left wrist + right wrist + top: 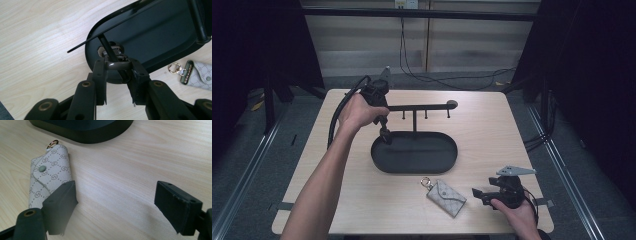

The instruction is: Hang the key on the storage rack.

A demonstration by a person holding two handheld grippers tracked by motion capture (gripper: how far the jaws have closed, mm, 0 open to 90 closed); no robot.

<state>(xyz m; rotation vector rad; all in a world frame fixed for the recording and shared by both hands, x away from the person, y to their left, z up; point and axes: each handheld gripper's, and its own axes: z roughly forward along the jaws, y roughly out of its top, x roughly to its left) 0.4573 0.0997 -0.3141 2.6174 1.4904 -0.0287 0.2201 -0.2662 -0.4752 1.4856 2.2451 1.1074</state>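
Gripping a dark clasp (117,65) over the tray (160,37) to hang it, the left gripper (117,75) is clamped shut while the right gripper (115,202) waits wide open beside the pouch (48,173).

The key pouch (200,76) runs off the left gripper view's right edge, its far end unseen

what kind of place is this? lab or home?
Likely a lab recording rig: a lone wooden table walled by dark curtains, loose cables on the floor, and hand-held grippers, the left gripper working at a black stand.
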